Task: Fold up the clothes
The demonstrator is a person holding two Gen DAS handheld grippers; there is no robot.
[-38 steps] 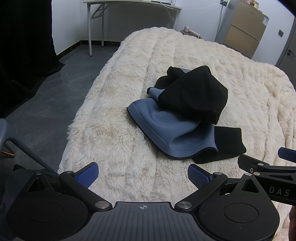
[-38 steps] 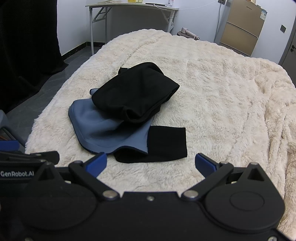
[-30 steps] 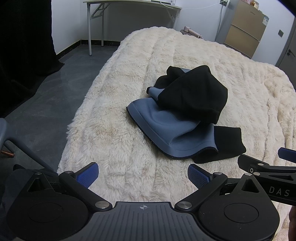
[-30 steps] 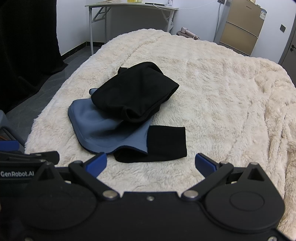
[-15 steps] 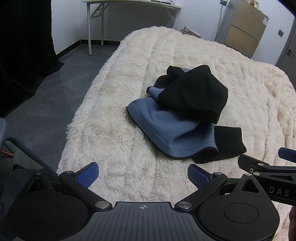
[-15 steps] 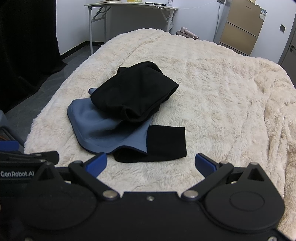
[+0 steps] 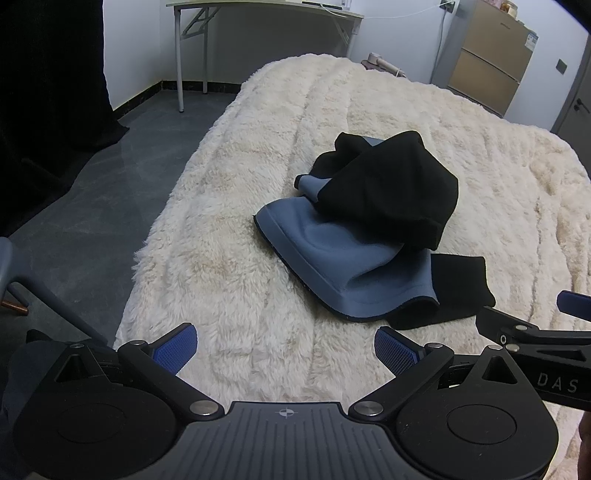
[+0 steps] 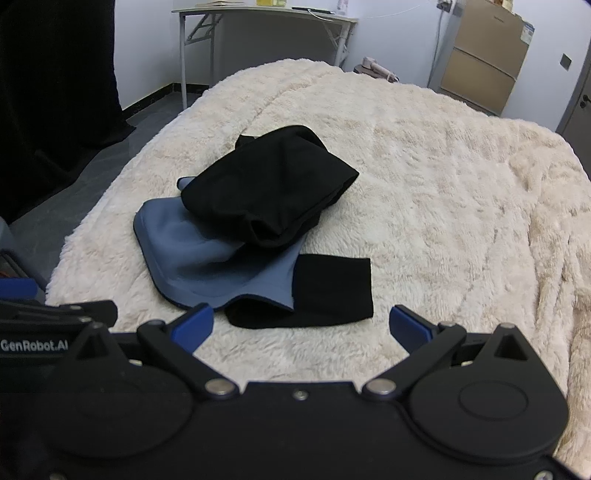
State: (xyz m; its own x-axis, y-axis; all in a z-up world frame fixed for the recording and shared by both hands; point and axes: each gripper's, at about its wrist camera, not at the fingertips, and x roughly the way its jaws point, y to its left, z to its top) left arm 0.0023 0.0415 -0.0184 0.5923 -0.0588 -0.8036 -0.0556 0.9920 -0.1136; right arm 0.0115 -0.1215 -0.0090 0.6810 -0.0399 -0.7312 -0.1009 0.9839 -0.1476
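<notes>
A crumpled black and blue-grey garment (image 7: 373, 229) (image 8: 255, 225) lies bunched on a cream fluffy blanket (image 7: 229, 266) (image 8: 443, 206). Its black part is heaped on top, the blue-grey lining spreads out below, and a black cuff (image 8: 332, 291) sticks out toward me. My left gripper (image 7: 286, 347) hovers open over the blanket, short of the garment and to its left. My right gripper (image 8: 301, 325) is open too, just in front of the cuff and apart from it. Nothing sits between either pair of fingers.
The blanket's left edge drops to a dark grey floor (image 7: 92, 192). A folding table (image 7: 258, 7) stands by the far wall, a tan cabinet (image 7: 487, 55) at the back right, a black curtain (image 7: 44, 92) on the left. The right gripper shows at the left wrist view's right edge.
</notes>
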